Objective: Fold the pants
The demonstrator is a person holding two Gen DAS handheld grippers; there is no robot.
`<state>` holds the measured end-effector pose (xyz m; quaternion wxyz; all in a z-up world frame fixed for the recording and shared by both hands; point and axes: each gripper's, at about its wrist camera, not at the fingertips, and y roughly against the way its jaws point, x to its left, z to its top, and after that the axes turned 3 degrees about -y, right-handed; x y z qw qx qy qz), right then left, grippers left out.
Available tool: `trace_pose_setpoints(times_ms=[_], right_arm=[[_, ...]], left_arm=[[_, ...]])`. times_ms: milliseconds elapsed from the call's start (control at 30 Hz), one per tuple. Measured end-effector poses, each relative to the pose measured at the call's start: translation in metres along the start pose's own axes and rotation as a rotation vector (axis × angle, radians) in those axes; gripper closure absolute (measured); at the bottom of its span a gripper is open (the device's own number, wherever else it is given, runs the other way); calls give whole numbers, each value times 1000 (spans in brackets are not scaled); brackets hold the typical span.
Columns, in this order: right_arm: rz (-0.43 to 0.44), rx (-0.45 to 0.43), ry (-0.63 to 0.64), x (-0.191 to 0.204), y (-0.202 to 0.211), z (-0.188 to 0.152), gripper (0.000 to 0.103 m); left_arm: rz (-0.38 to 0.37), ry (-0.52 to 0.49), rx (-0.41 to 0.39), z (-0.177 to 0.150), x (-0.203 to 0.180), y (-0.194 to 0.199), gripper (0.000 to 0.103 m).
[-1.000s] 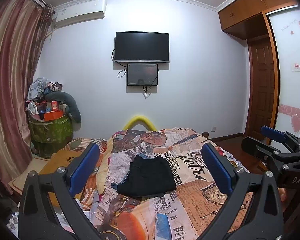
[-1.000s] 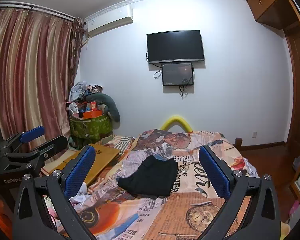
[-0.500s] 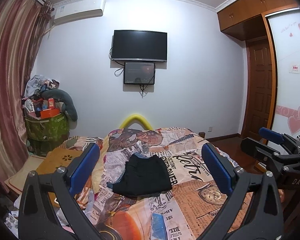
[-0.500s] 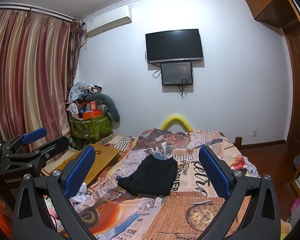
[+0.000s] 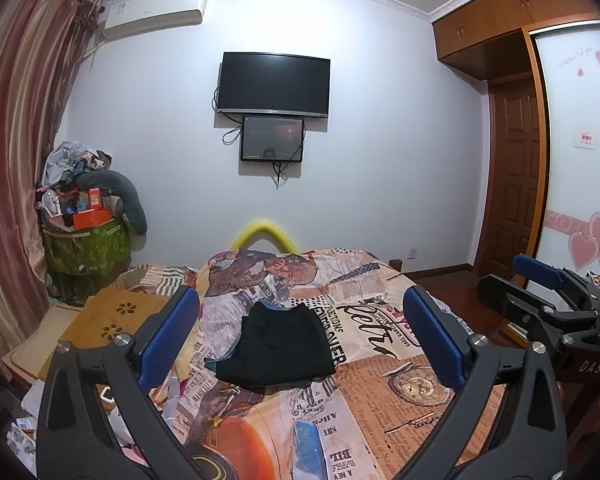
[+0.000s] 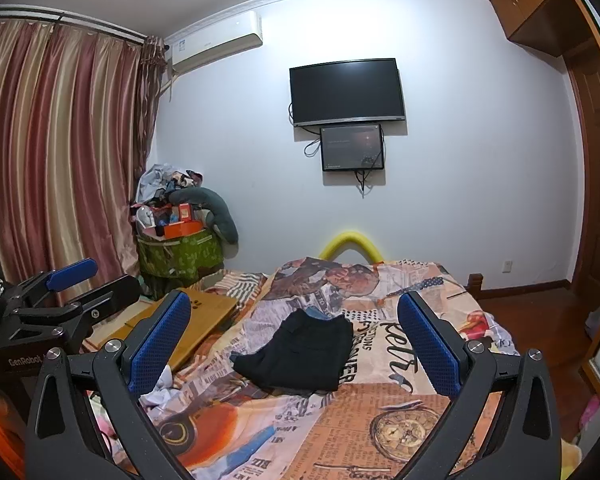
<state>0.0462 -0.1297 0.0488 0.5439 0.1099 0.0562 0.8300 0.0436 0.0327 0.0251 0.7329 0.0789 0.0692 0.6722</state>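
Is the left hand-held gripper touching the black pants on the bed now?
Apart. In the right wrist view, the left hand-held gripper is raised at the far left, open, with printed bedspread between it and the folded black pants.

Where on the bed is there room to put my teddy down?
Right of the black pants the bedspread lies bare, out to the bed's right edge. The near strip in front of the pants is bare too. The left side is crowded: an orange board and crumpled bits.
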Motion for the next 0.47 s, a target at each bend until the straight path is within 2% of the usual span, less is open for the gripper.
trace_pose_setpoints(times_ms=[467], right_arm=[[0,16,11,2,-5,-3,0]], left_arm=[[1,5,14,-2,7,-2,0]])
